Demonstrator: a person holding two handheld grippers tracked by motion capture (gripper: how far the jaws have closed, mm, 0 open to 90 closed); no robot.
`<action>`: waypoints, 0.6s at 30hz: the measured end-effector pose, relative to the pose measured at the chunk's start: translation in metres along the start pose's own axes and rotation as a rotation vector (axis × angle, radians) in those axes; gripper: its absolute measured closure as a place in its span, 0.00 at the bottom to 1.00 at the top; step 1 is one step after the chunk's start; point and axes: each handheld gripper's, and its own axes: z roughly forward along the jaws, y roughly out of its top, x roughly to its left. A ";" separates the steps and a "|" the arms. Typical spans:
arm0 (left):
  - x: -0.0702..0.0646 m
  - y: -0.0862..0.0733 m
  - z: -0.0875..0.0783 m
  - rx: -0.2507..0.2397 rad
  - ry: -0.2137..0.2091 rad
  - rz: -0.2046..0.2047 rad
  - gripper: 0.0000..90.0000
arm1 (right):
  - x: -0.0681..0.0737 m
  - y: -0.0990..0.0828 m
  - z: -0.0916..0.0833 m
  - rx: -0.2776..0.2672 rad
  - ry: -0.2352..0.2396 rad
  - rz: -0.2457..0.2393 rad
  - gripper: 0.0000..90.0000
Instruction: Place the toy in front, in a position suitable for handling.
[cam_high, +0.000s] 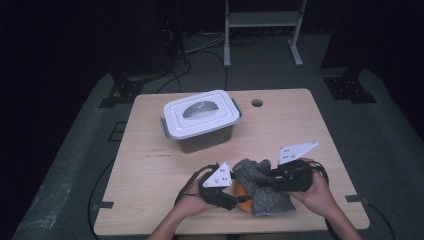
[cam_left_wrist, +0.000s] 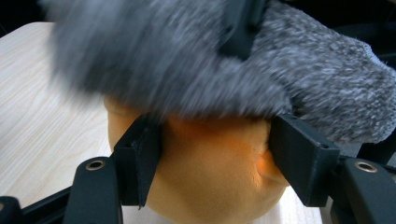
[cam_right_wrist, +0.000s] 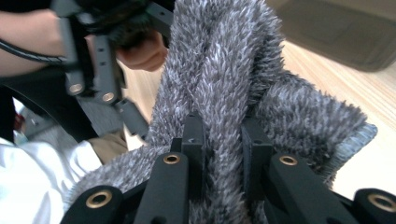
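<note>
Clearly the cloth (cam_high: 260, 185) is the thing being worked: a grey, fuzzy, knitted piece, soft and limp, that folds and sags wherever it is not held. It should weigh next to nothing and will not break, but it gives no stiff edge to push against, so a pinch on a gathered fold is the surest hold. The right gripper (cam_right_wrist: 223, 140) has just that: its jaws stand nearly together, pressed on a bunched ridge of the pile. Taking a thicker bunch, rather than a single layer, would keep the pile from slipping out.

Under the cloth sits an orange ball (cam_left_wrist: 210, 172), smooth and soft-skinned; it dents where the left gripper (cam_left_wrist: 212, 140) presses it, so it looks squashy and light. The left jaws stand about half open, one on each side of the ball, gripping its middle. That is probably the best place, since a round, yielding thing would squirt out of an off-centre squeeze.

Both lie at the near edge of the surface (cam_high: 150, 170), the cloth draped over the ball, between the person's two hands.

Further back, well apart, stands a box (cam_high: 200, 120) with a white lid clipped on.
</note>
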 end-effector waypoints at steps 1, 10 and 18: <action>0.000 -0.001 0.000 0.000 0.003 0.000 0.38 | -0.002 0.005 0.005 0.021 0.001 0.003 0.83; -0.004 0.000 0.001 0.010 -0.012 0.040 0.38 | -0.017 0.020 0.009 0.037 -0.026 0.034 0.83; -0.003 -0.003 0.000 0.012 -0.018 0.045 0.38 | -0.039 0.007 0.006 0.038 -0.052 0.105 0.83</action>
